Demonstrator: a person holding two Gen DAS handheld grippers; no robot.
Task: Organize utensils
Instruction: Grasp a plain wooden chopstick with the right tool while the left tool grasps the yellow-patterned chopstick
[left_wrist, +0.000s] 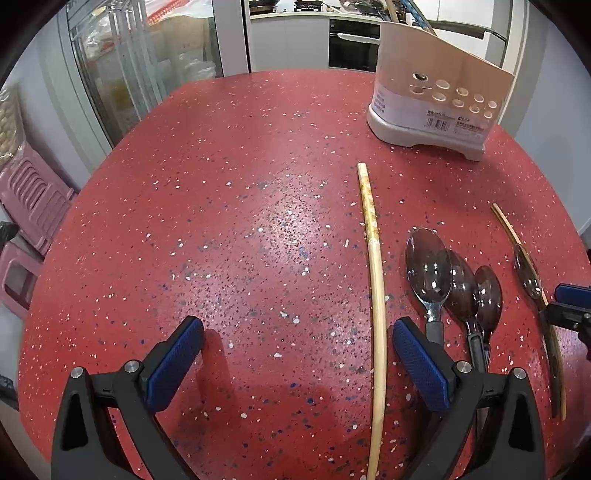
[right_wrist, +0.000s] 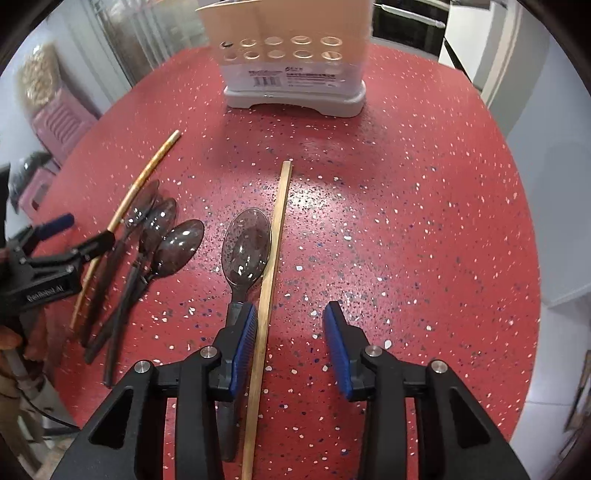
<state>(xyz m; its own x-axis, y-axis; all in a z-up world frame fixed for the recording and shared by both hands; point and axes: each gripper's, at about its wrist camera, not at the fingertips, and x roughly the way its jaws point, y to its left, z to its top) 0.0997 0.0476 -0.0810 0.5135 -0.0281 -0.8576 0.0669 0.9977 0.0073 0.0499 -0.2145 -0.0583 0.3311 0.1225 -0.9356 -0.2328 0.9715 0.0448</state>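
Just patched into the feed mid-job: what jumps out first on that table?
The speckled red table dominates. At its far edge stands a white utensil holder with round holes. Nearer, dark translucent spoons lie clustered beside a pale chopstick; a lone spoon lies next to a second chopstick. Both the left gripper and right gripper are open.

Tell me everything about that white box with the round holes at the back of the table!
The utensil holder is a pale cream, plastic-looking caddy standing upright at the far side of the red speckled table. Its front wall has two rows of round holes, with a white label and barcode beneath. It sits on a wider grey-white base with a low arch at the bottom. Its top edge slopes in the left wrist view, where stick-like ends show above it. Nothing on the table touches it.
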